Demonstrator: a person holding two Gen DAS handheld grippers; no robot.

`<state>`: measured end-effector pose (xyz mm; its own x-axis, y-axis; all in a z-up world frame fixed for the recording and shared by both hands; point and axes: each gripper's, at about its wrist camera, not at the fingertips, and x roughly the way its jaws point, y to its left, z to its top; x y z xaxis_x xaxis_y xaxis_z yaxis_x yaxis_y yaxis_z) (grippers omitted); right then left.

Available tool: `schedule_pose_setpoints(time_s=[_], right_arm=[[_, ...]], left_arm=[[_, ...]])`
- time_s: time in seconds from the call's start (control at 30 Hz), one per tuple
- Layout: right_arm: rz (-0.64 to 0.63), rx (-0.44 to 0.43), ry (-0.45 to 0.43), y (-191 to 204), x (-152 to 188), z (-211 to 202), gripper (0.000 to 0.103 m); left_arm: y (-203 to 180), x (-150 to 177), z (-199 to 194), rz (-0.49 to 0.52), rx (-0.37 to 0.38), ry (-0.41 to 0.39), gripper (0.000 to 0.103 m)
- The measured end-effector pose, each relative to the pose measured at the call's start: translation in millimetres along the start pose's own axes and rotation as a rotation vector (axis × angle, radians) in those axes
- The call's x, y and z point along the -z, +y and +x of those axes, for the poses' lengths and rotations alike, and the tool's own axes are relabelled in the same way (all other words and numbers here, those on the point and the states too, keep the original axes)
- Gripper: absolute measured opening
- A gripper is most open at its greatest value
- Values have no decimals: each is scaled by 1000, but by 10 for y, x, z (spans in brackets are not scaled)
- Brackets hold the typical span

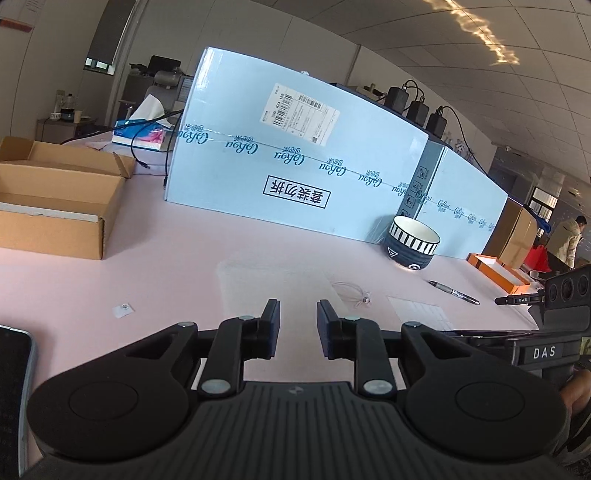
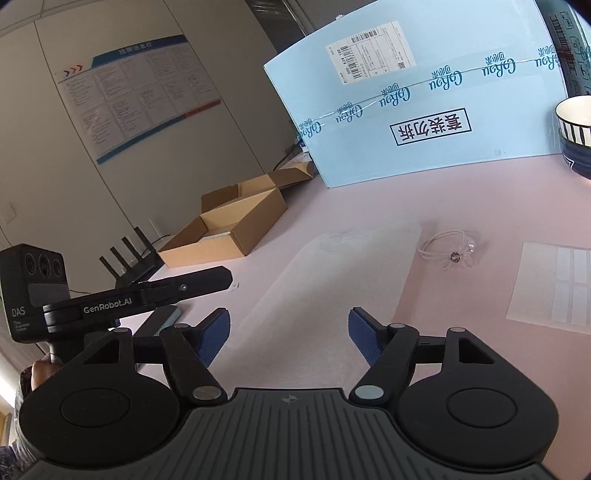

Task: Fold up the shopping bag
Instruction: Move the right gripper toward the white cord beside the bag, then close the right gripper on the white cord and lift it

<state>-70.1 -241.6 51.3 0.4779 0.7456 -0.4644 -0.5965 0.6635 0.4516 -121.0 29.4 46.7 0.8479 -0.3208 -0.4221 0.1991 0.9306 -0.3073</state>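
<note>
A pale pink table (image 1: 155, 258) fills the foreground, with large light blue cartons (image 1: 295, 155) standing along its far edge. Behind them, an office room with plain grey-white walls (image 2: 177, 155). A large notice board (image 2: 136, 96) with blue borders and dense small text hangs on one wall. Overhead, a white panelled ceiling (image 1: 406, 33) carries a strip of bright, smeared light (image 1: 476, 29). At the far left, a dark window (image 1: 99, 66) sits high on the wall above a low cabinet (image 1: 62, 125) with cups and a kettle. At the far right, dim windows (image 1: 546, 203) and a person in a light jacket (image 1: 570, 240) stand in the distance.
</note>
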Motion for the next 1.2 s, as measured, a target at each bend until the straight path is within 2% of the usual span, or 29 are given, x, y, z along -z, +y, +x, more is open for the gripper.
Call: schedule_pose_setpoints(time_s=[0.03,0.07,0.27,0.43,0.53,0.63,0.77,0.87,0.93,1.03,1.1,1.2], right_arm=[[-16,19,12,-22,-44,74,12],[-24,36,22,-74,-92,155,10],[-27,82,57,-354,-415,611,10],[13,111,114,-614,-513,1005,11],[14,132,81,-726,-520,1007,8],[25,187,24,-827,-575,881,18],[48,160,-100,-925,-698,577,25],[-95,232,-133,-750,-643,442,28],[-261,309,-86,-561,-552,485,28],[-583,466,-1,-313,-402,605,26],[-687,482,59,-288,-391,646,26],[-753,461,177,-322,-470,742,26]], left_arm=[[10,-39,155,8,-18,30,16],[26,-67,312,18,-34,58,14],[127,-159,947,37,-50,156,14],[291,-232,1251,-1,-64,176,14],[422,-244,1269,-31,-44,155,14],[524,-227,1265,-61,-9,140,14],[586,-229,1248,-94,21,136,14],[579,-228,1224,-88,26,135,15],[576,-226,1219,-85,28,134,16],[586,-226,1216,-89,32,134,16],[588,-226,1214,-88,33,135,17],[569,-225,1210,-77,33,135,19]])
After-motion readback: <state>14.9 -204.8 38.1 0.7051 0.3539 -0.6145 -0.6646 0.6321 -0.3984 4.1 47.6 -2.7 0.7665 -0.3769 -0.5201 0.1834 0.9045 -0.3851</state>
